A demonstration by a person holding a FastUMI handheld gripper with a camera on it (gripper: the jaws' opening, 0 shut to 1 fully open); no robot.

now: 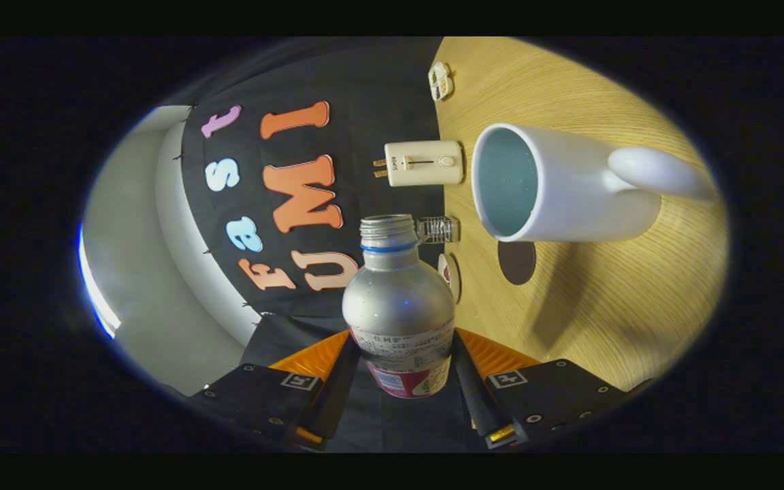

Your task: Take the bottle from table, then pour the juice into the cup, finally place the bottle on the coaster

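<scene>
The bottle [399, 309] sits between my two fingers, and my gripper [402, 374] is closed on its lower, labelled section, one finger pressing each side. The bottle body is silver with a blue ring under the threaded neck; the cap is off and the mouth is open. The view is rolled sideways, so the wooden counter [596, 306] runs up one side of the scene and the bottle's mouth points along it. The white cup [555, 184] stands on that counter beyond the bottle's mouth and off to the side, well apart from the neck, with its opening facing the camera and its handle turned away from the bottle. A dark round coaster [516, 262] lies on the counter just beside the cup's base, between cup and bottle. Further off, a cream box with a slider [425, 163] and a small clear bottle [438, 229] sit at the counter's edge against the booth wall.
</scene>
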